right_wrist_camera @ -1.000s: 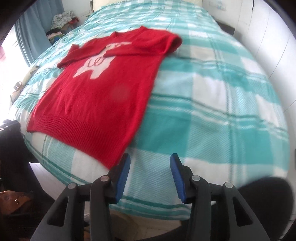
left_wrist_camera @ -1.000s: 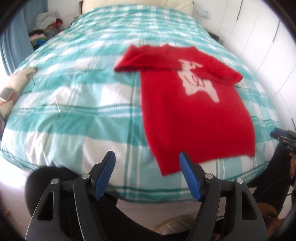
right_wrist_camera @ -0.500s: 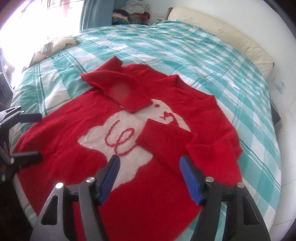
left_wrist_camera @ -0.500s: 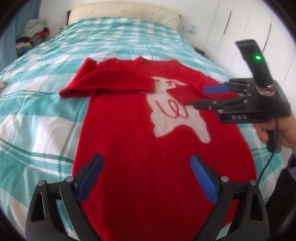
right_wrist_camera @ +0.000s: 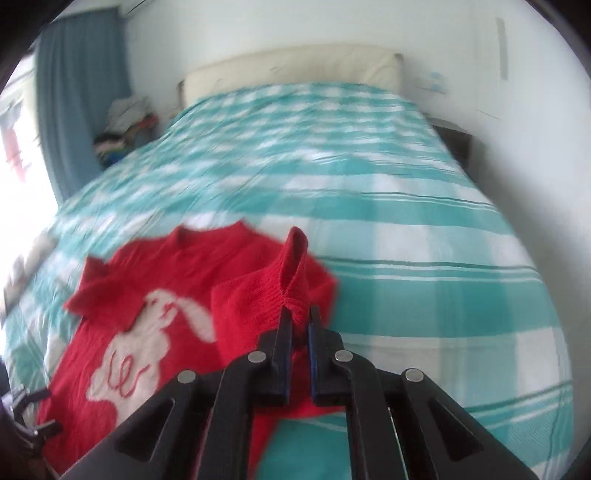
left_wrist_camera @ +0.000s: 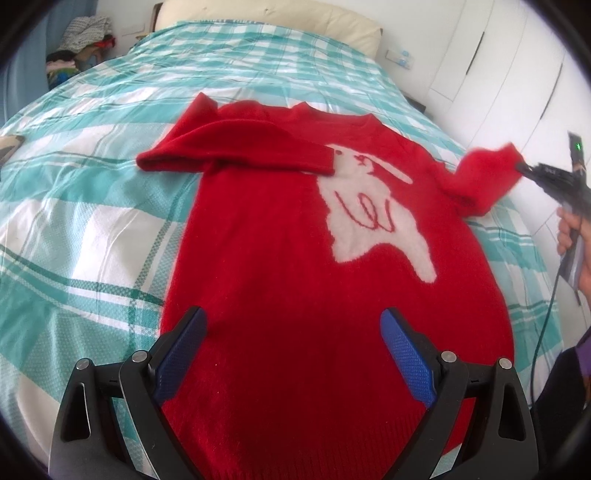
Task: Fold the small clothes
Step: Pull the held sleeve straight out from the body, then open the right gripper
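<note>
A red sweater (left_wrist_camera: 280, 258) with a white animal figure (left_wrist_camera: 373, 218) lies flat on the checked bed cover (left_wrist_camera: 92, 221). Its left sleeve (left_wrist_camera: 236, 155) is folded across the chest. My left gripper (left_wrist_camera: 293, 343) is open and empty, just above the sweater's lower half. My right gripper (right_wrist_camera: 298, 314) is shut on the cuff of the right sleeve (right_wrist_camera: 291, 280) and holds it lifted off the sweater's right side; it also shows in the left wrist view (left_wrist_camera: 524, 168) with the sleeve (left_wrist_camera: 480, 177) raised. The sweater (right_wrist_camera: 122, 325) lies to the lower left in the right wrist view.
A cream pillow (left_wrist_camera: 273, 18) lies at the head of the bed. A heap of clothes (left_wrist_camera: 81, 48) sits by the blue curtain (right_wrist_camera: 77, 96) at the far left. White cupboard doors (left_wrist_camera: 509, 74) stand along the right side. A dark bedside unit (right_wrist_camera: 454, 142) stands by the wall.
My right gripper has shut on the right sleeve's cuff and pulled it up and out to the right, off the white figure. My left gripper stays open over the sweater's lower half.
</note>
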`<control>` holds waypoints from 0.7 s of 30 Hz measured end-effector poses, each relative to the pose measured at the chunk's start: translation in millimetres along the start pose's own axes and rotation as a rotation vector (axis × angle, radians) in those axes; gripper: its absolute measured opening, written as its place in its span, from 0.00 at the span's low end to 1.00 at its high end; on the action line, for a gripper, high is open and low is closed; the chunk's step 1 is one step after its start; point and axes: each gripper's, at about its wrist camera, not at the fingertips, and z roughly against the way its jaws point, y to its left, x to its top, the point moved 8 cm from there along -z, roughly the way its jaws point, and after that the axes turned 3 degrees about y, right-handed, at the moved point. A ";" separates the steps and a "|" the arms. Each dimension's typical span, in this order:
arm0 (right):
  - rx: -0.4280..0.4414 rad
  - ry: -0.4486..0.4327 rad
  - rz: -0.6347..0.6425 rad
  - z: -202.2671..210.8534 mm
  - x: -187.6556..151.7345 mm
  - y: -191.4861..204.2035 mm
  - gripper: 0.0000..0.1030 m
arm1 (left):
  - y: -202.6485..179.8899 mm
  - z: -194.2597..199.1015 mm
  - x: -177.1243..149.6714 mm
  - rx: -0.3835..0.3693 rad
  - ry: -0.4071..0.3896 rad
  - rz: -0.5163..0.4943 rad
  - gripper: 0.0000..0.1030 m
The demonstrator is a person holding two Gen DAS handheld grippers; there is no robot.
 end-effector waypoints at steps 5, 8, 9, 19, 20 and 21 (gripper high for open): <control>-0.168 -0.062 -0.310 49.9 -19.8 -142.0 0.06 | -1.0 0.0 1.1 -0.006 -0.006 0.015 0.93; -0.210 -0.001 -0.457 49.1 -57.6 -186.2 0.06 | -1.7 -3.2 -2.1 -0.003 0.005 0.011 0.93; -0.209 0.023 -0.498 44.5 -70.3 -195.7 0.06 | -1.5 -3.9 -3.2 0.003 0.007 0.007 0.93; -0.010 0.094 -0.774 18.4 -106.2 -219.3 0.37 | 6.4 -1.3 -4.6 0.012 0.000 0.031 0.93; -0.007 0.090 -0.790 16.3 -107.5 -220.4 0.39 | 6.5 -2.1 -5.1 0.011 0.004 0.033 0.93; 0.004 0.093 -0.803 11.7 -107.9 -221.6 0.40 | 6.3 -3.0 -5.5 0.012 0.006 0.033 0.93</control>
